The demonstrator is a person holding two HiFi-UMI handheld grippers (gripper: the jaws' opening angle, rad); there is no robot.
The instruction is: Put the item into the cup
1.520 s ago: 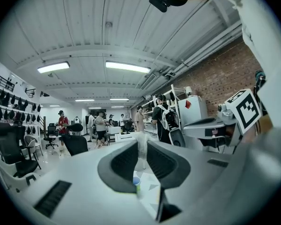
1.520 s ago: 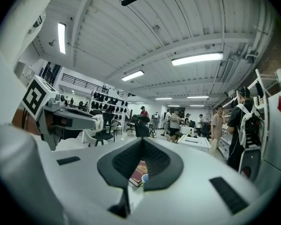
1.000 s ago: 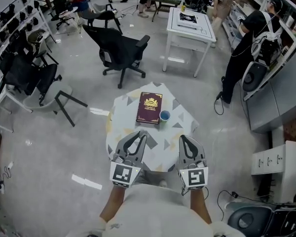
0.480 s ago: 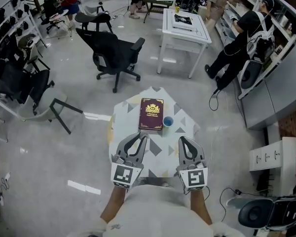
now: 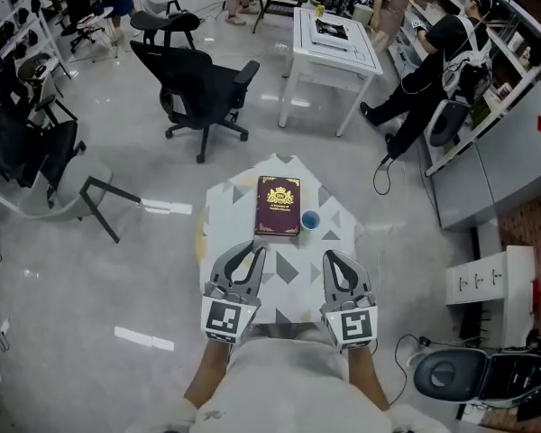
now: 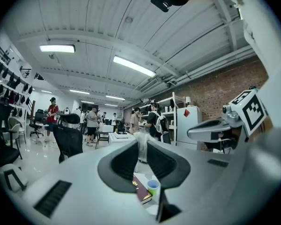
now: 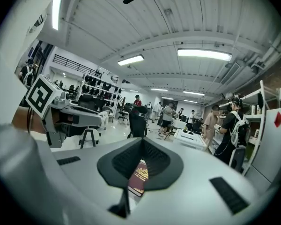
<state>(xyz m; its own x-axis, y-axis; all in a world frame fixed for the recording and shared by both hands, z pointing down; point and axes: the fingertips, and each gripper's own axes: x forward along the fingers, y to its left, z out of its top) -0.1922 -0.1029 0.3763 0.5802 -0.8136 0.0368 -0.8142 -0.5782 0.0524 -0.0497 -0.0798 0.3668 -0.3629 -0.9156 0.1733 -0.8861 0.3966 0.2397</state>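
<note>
Left gripper (image 6: 141, 142) has its jaws partway closed, pinching a whitish item (image 6: 142, 151), maybe crumpled tissue. Right gripper (image 7: 141, 143) jaws are together with nothing in them. Both are at the near edge of the patterned table (image 5: 224, 207). A blue cup (image 5: 310, 220) sits just beside a maroon book (image 5: 278, 205). Beyond are black office chairs (image 5: 203, 84), a white desk (image 5: 334, 39) and a glossy grey floor (image 5: 117, 278).

The book (image 5: 279, 205) is laid on the worktop (image 5: 224, 234), ahead of the left gripper (image 5: 256, 251) and the right gripper (image 5: 330, 257). The cup (image 5: 310, 220) is set just beside it, on the right gripper's side. An item (image 6: 142, 146) appears lodged between the left gripper's jaws.
</note>
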